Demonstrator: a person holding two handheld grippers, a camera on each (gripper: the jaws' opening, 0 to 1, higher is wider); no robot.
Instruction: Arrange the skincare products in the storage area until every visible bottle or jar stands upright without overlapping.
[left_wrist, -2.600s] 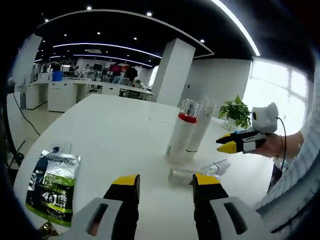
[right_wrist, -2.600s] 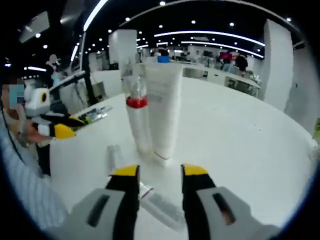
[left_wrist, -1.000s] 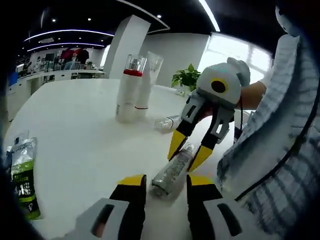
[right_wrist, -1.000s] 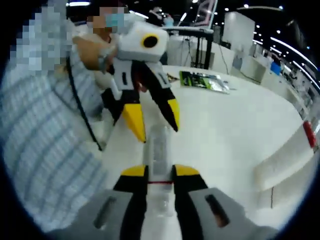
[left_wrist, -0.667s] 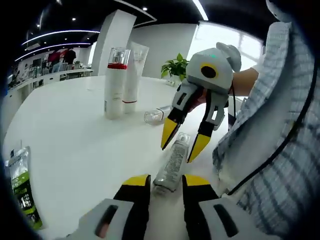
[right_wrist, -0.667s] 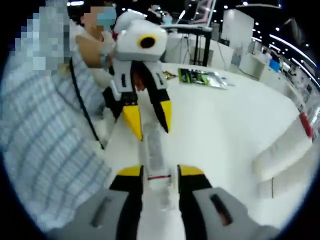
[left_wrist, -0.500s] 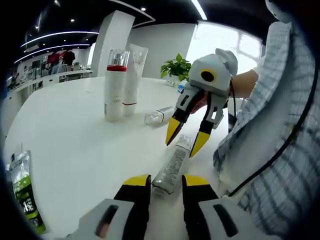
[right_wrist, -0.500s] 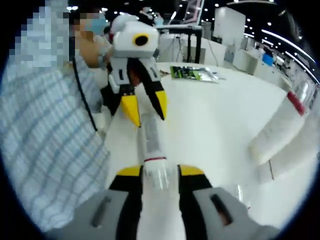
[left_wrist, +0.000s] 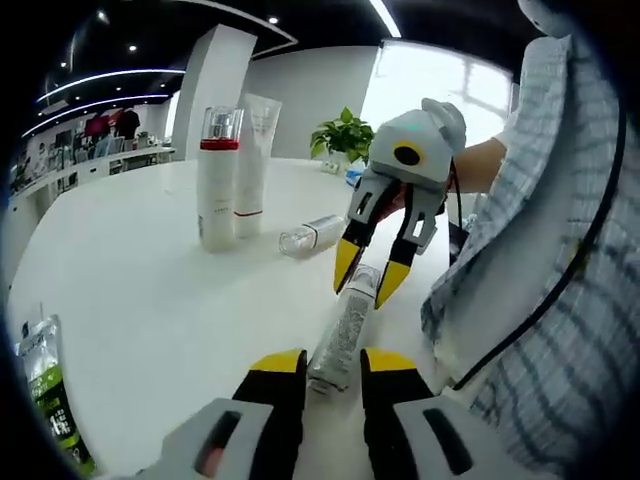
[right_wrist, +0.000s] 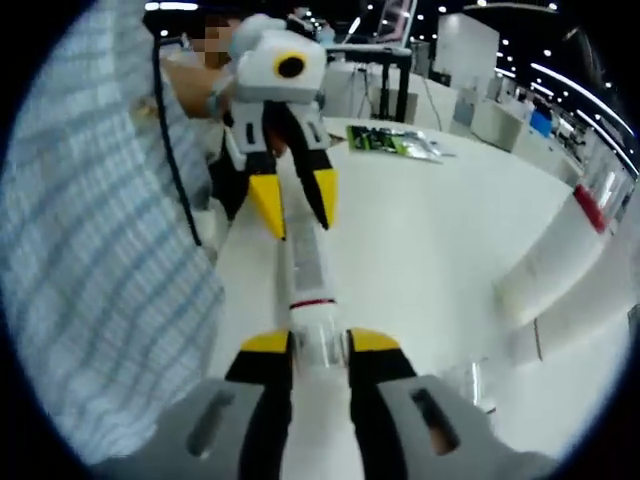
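left gripper (left_wrist: 325, 362) narrowly closed on the base of a clear bottle (left_wrist: 344, 325) lying on the white surface (left_wrist: 150, 270); right gripper (left_wrist: 365, 275) clamped on its cap end at 1 o'clock. in the left gripper view, upright red-banded bottle (left_wrist: 217, 180), white tube (left_wrist: 251, 150) and small clear bottle (left_wrist: 310, 236) lying at 11–12 o'clock. in the right gripper view, right gripper (right_wrist: 319, 347), green sachet (right_wrist: 392, 142) at 12 o'clock.

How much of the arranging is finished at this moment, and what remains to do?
Done: the red-banded bottle and white tube stand upright side by side. In hand: both grippers, left gripper and right gripper, bracket the ends of a lying clear bottle. Left: stand it up, then the small clear bottle lying beyond it.
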